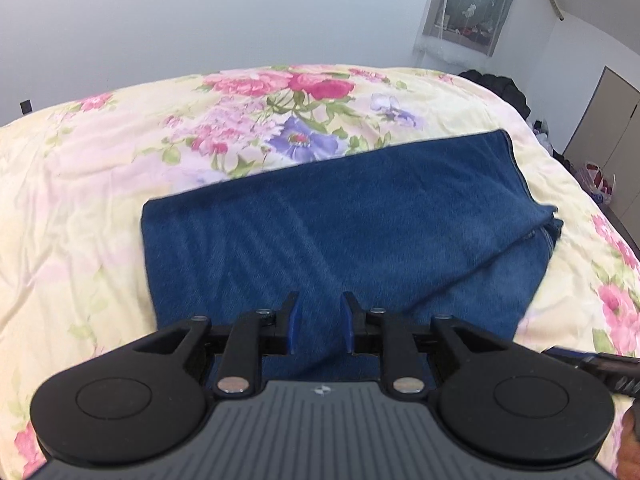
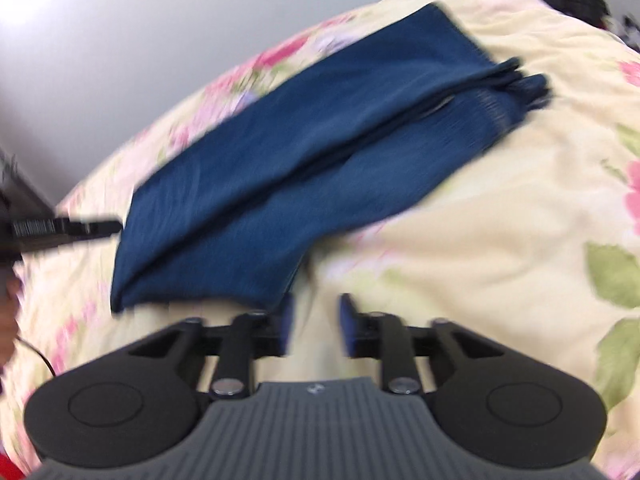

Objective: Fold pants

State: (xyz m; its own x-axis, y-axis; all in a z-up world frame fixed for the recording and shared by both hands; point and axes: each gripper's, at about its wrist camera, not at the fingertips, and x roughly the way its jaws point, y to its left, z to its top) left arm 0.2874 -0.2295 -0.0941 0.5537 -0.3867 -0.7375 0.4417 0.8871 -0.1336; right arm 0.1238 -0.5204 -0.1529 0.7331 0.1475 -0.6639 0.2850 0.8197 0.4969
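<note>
Blue denim pants (image 1: pixel 340 224) lie folded in layers on a floral bedspread (image 1: pixel 120 184). In the right wrist view the pants (image 2: pixel 304 160) stretch diagonally from near left to far right, the upper layer offset from the lower. My left gripper (image 1: pixel 320 320) is open and empty, just above the near part of the pants. My right gripper (image 2: pixel 316 320) is open and empty over the bedspread (image 2: pixel 480 220), just off the near edge of the pants. The right view is blurred by motion. The left gripper's tip (image 2: pixel 68 228) shows at the left edge of the right view.
A grey wall (image 1: pixel 200 12) stands behind the bed. A curtained window (image 1: pixel 472 4), dark clothing (image 1: pixel 500 88) and cabinet doors (image 1: pixel 604 120) are at the far right. A black cable (image 2: pixel 40 360) lies on the bedspread near left.
</note>
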